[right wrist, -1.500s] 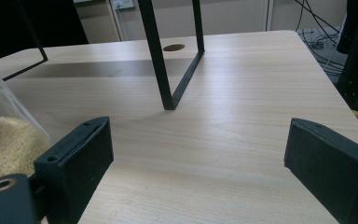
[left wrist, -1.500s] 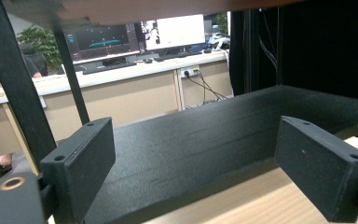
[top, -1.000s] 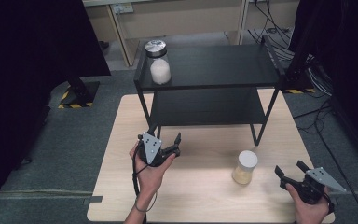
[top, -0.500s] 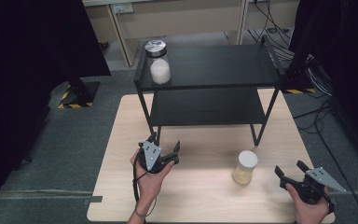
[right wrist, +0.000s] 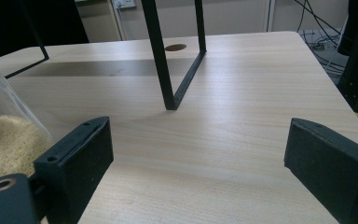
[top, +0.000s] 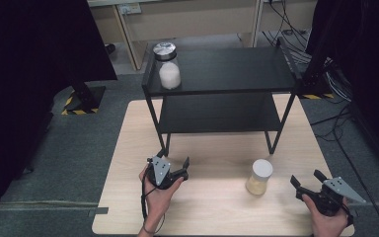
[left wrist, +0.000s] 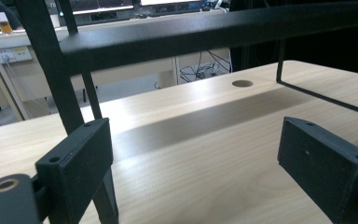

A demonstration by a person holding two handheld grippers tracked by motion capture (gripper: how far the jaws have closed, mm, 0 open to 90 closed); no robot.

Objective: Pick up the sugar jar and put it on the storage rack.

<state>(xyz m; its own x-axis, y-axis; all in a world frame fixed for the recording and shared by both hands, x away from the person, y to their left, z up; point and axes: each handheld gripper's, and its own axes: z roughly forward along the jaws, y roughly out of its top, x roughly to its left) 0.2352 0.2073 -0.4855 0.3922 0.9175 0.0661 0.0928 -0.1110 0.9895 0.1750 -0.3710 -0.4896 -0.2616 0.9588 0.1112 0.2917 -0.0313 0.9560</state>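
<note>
My left gripper is held low over the wooden table, just in front of the black rack's left front leg. Its jaws have just been opening and stand open with nothing between them; that leg rises close by on the left. My right gripper is open near the table's front right corner, with nothing between its fingers. A jar of yellowish grains with a white lid stands just left of it, apart from it, and its glass side is at the left edge.
A black two-shelf rack stands on the far half of the table. On its top shelf, at the left end, stands a jar with a silver lid and white contents. Another rack leg stands ahead of my right gripper. Grey floor surrounds the table.
The left hand has sunk toward the table in front of the rack, and its jaws have spread a little wider. The right hand and the grain jar have stayed still.
</note>
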